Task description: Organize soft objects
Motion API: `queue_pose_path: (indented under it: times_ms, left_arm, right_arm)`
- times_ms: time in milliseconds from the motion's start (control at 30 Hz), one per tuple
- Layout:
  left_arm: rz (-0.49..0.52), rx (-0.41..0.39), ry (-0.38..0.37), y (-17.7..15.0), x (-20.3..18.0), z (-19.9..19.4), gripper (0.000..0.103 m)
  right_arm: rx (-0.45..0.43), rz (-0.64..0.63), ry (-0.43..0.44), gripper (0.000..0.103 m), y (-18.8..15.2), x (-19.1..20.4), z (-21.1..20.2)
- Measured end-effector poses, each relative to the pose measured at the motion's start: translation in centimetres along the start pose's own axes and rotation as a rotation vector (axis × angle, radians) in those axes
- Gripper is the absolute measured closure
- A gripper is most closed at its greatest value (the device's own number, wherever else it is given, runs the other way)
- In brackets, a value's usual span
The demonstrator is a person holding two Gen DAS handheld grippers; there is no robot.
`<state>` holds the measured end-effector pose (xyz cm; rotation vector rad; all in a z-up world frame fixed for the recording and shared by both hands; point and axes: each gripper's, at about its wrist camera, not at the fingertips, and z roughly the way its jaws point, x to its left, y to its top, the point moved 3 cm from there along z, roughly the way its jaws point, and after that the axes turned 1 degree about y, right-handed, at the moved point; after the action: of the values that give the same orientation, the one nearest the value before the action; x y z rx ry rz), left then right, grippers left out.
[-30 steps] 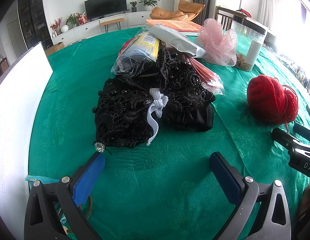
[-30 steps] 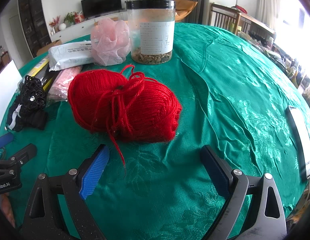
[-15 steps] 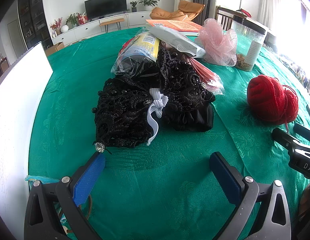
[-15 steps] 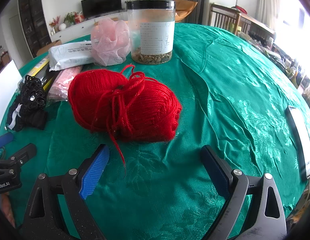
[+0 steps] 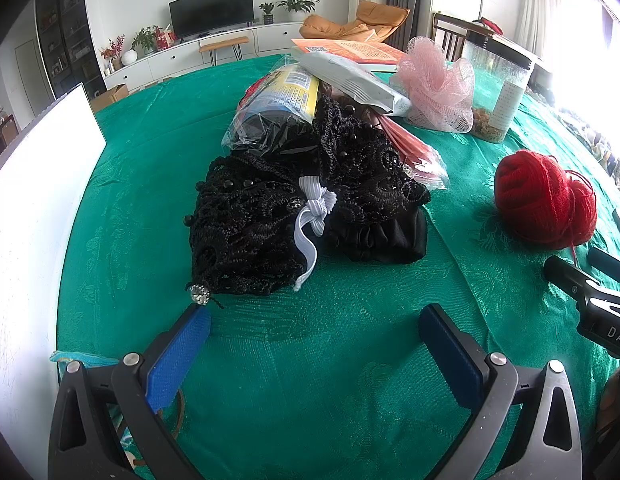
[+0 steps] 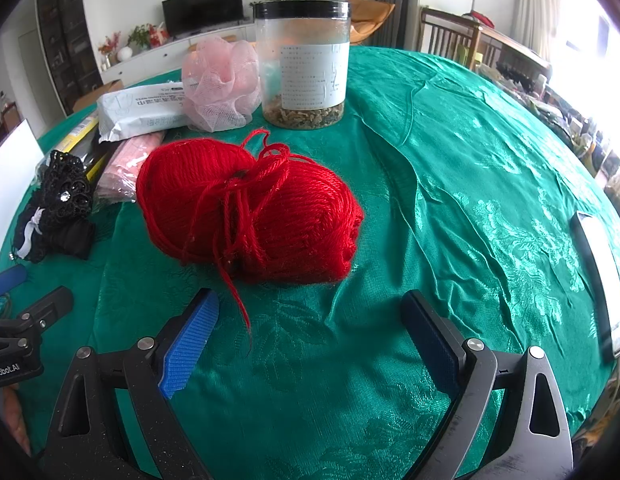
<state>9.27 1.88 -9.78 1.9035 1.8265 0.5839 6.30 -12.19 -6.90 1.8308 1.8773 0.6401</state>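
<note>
We see red wool yarn ball [image 6: 250, 212] dead ahead of right claw [image 6: 310, 316], long axis crosswise to its spread fingers. Left claw [image 5: 313, 330], also spread, empty, faces black lace bundle [image 5: 270, 216] left of yarn.

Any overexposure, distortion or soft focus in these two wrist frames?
Left wrist view: window side at right blown white, fisheye bends the white board, black lace garment sharp. Right wrist view: right edge also overexposed, tablecloth shows sheen, red yarn crisp with a soft shadow beneath.
</note>
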Motion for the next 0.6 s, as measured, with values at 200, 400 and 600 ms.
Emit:
queue_pose_path:
  times_ms: [200,400,600]
  left_arm:
    - [0.0,0.0,0.0,0.01,0.0,0.0,0.0]
    - [0.0,0.0,0.0,0.01,0.0,0.01,0.0]
    - [0.0,0.0,0.0,0.01,0.0,0.01,0.0]
  right_arm:
    - [0.0,0.0,0.0,0.009,-0.01,0.01,0.0]
    - [-0.001,0.0,-0.001,0.009,-0.03,0.05,0.02]
    - [-0.001,0.0,-0.001,0.009,-0.03,0.07,0.02]
